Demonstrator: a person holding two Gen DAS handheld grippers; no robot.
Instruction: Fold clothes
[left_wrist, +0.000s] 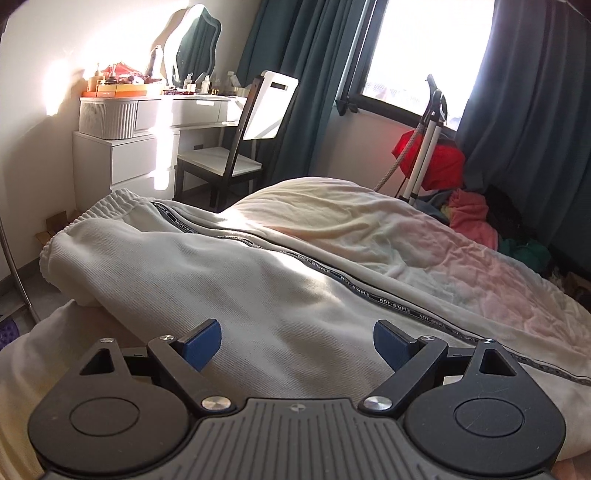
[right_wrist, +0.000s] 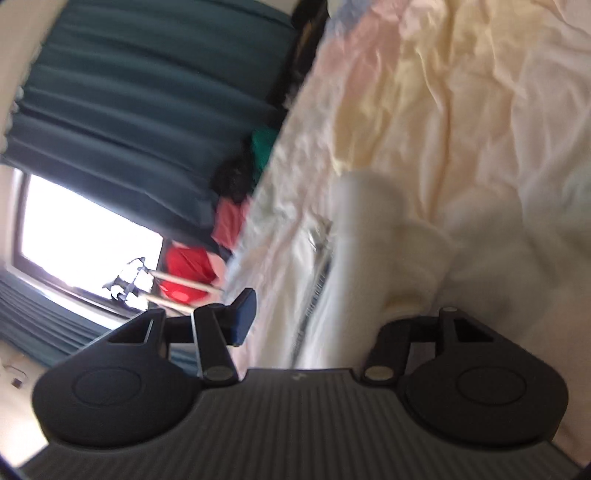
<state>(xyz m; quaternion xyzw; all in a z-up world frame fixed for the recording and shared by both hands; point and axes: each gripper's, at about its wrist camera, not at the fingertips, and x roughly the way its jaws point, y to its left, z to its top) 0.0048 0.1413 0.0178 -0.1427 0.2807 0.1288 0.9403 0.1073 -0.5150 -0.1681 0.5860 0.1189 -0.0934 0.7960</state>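
Left claw (left_wrist: 297, 341): spread wide, its two blue pads well apart at the lower middle of the left wrist view, nothing between them; it hangs just above the cloth.
Right claw (right_wrist: 317, 314): only one blue pad (right_wrist: 244, 315) shows, at lower centre-left of the right wrist view; the other is hidden behind pale fabric. The pads stand partly apart with cloth lying in the gap, but whether they pinch it cannot be told; this view is blurred and rolled on its side.
White trousers (left_wrist: 207, 266): ribbed, spread across the bed through the middle of the left wrist view, elastic waistband at centre left, a dark lettered side stripe (left_wrist: 354, 288) running diagonally toward the lower right. In the right wrist view the same pale cloth (right_wrist: 380, 229) bunches at centre right, over the claw's hidden side.
Bed (left_wrist: 461, 258): crumpled pastel sheet, filling the right half under the trousers.
Dressing table (left_wrist: 177, 110): white, upper left, cluttered with bottles and boxes, a mirror (left_wrist: 195, 44) above it.
Chair (left_wrist: 240, 147): dark frame, white back, beside the dressing table.
Curtains (left_wrist: 306, 74): teal, flanking a bright window (left_wrist: 424, 48) at upper right.
Clothes pile (left_wrist: 465, 206): red and pink, right of centre, beyond the bed.
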